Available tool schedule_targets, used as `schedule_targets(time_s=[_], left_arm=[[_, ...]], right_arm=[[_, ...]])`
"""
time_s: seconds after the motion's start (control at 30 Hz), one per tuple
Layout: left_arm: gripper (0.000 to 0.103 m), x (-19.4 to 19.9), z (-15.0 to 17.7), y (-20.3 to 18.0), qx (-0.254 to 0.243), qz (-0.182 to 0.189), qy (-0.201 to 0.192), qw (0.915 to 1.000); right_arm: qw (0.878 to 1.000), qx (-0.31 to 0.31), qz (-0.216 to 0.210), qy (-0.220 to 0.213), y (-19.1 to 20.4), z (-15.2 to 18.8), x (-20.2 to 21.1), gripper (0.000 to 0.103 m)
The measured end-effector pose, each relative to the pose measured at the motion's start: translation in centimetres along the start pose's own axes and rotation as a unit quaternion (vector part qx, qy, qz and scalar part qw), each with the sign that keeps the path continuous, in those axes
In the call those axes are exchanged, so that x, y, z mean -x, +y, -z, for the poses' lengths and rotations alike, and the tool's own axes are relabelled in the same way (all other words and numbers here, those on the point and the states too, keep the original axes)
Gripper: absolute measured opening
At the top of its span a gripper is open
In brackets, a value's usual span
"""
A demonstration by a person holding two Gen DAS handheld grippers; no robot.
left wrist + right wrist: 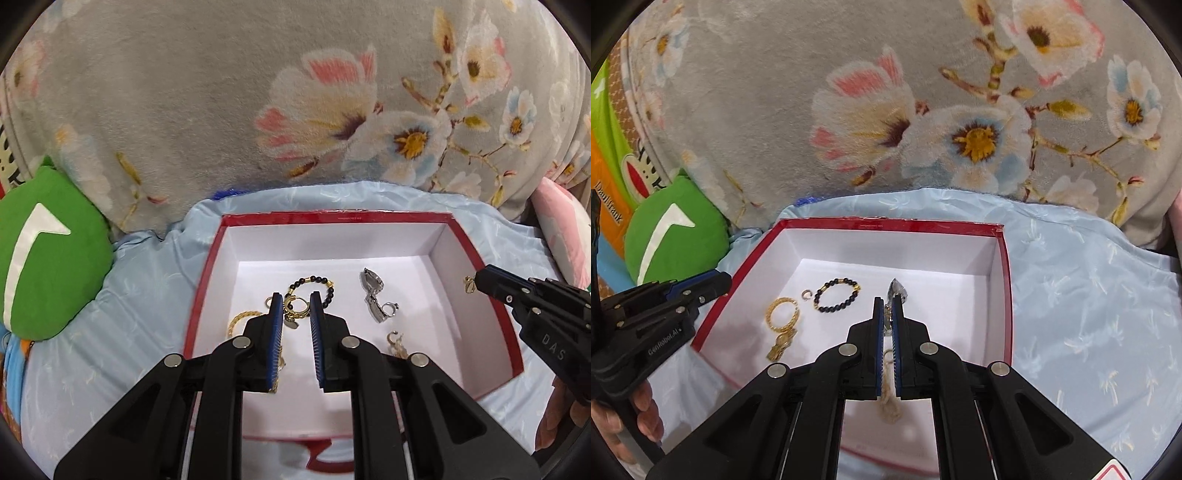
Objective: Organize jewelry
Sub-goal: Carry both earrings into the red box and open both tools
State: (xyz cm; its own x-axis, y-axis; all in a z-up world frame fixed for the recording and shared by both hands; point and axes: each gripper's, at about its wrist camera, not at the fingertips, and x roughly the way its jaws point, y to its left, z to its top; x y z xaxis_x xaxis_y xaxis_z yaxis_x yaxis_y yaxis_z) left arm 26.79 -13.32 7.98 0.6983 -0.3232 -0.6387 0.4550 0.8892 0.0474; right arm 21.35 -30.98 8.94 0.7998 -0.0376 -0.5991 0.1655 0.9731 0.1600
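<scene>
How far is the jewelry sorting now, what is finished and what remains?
Done: the bead bracelet, gold chain and silver clip lie in the red box. In hand: the left tongs grip a gold hoop, the right tongs a small gold piece. Left: release both into the box; jewelry outside it is not in view.

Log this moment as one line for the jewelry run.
Left hand-held gripper: holds gold hoop | right hand-held gripper: shut on small gold piece | red box: bead bracelet, gold chain inside
</scene>
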Motion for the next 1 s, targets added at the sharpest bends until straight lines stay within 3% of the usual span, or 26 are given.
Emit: schedule_targets(time_s=[0.33,1.0], left_arm=[[0.014,-6.6,0.4,-1.0,0.004,-0.010,0.041,0.9991],[0.014,-8.8,1.2,-1.0,0.007,-0.003,0.056,0.9984]], right_arm=[[0.999,0.002,0.015,0.033,-1.1,0.1,-5.2,0.004],[0.999,-0.015,0.011,0.042,-1.7,-0.3,-6.5,0.004]])
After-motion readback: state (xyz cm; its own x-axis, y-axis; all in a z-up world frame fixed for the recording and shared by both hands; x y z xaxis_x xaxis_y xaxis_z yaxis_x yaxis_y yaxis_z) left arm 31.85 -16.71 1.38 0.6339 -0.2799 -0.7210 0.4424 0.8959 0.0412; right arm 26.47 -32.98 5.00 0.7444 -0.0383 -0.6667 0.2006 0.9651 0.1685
